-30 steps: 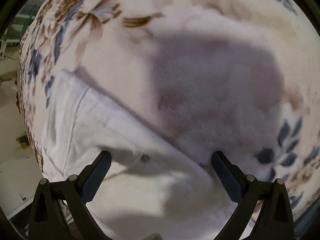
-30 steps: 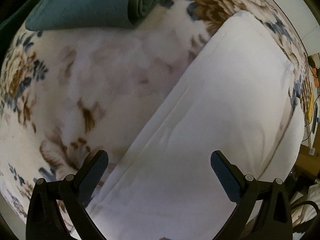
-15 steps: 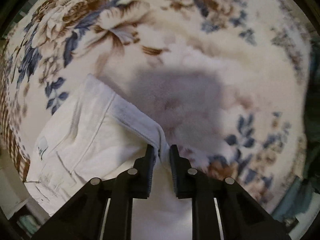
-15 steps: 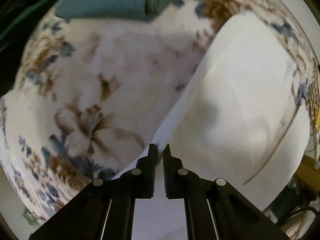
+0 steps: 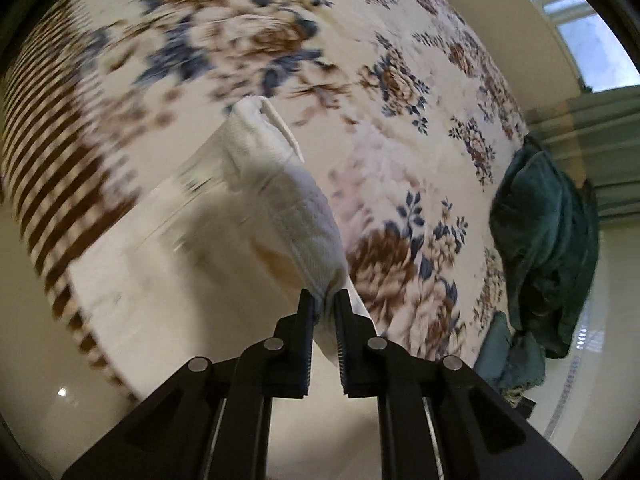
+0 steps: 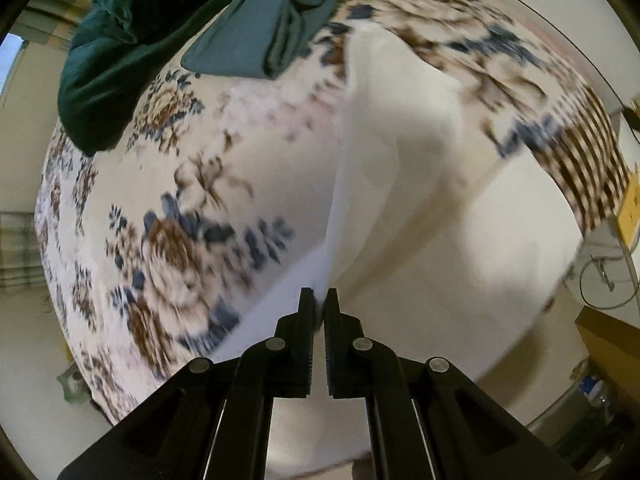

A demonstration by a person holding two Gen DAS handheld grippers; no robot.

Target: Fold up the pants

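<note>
Two tools: both clamped on the white pants.
Left tool (image 5: 324,300): jaws closed on a stitched edge of the pants (image 5: 280,200), lower centre; cloth trails to upper left.
Bed (image 5: 400,80): floral blanket beneath.
Right tool (image 6: 319,298): pinches a pants (image 6: 400,200) fold, lower centre.
Green cloth (image 6: 256,36): upper left, on blanket.

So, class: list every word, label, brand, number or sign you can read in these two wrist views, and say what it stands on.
None can be read.
The white pants show seams only, no legible label.
The floral blanket bears a pattern, no text.
The yellow object at the right view's edge is too blurred to tell.
</note>
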